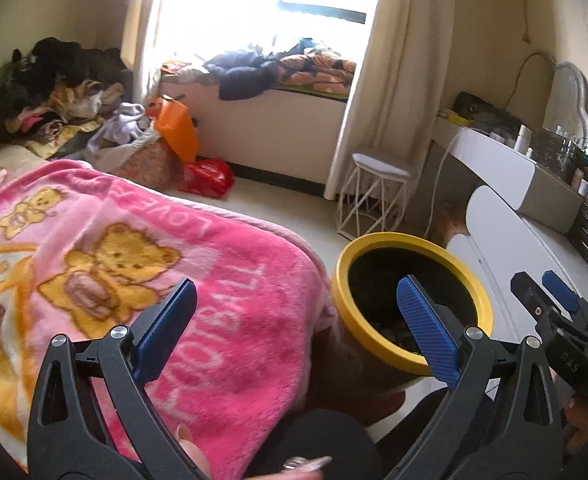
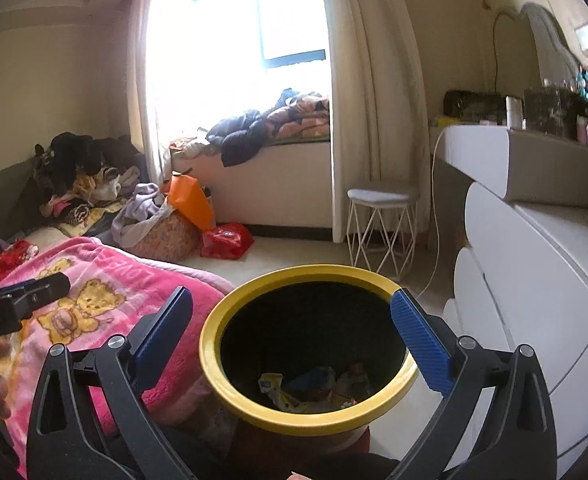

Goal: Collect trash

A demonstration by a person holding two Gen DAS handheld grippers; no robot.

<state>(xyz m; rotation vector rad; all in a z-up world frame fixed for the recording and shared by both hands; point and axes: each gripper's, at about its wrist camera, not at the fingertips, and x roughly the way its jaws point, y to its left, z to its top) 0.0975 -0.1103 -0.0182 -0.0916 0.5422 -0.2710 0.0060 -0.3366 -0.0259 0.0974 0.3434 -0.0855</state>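
Observation:
A bin with a yellow rim point(image 2: 213, 360) stands on the floor beside the bed, with crumpled wrappers point(image 2: 306, 388) lying at its dark bottom. My right gripper point(image 2: 291, 294) hovers just above its mouth, blue pads spread wide, open and empty. In the left wrist view the bin point(image 1: 350, 312) sits lower right. My left gripper point(image 1: 297, 284) is open and empty over the edge of the pink teddy-bear blanket point(image 1: 133, 260), its right pad in front of the bin. Each gripper shows at the edge of the other's view: the right gripper point(image 1: 542, 288), the left gripper point(image 2: 49, 286).
White drawers point(image 2: 534, 280) stand close on the right of the bin. A white wire stool point(image 2: 382, 216) stands by the curtain. A red bag point(image 2: 225, 240), an orange bag point(image 2: 189, 200) and a full laundry basket point(image 2: 161, 236) sit on the floor past the bed.

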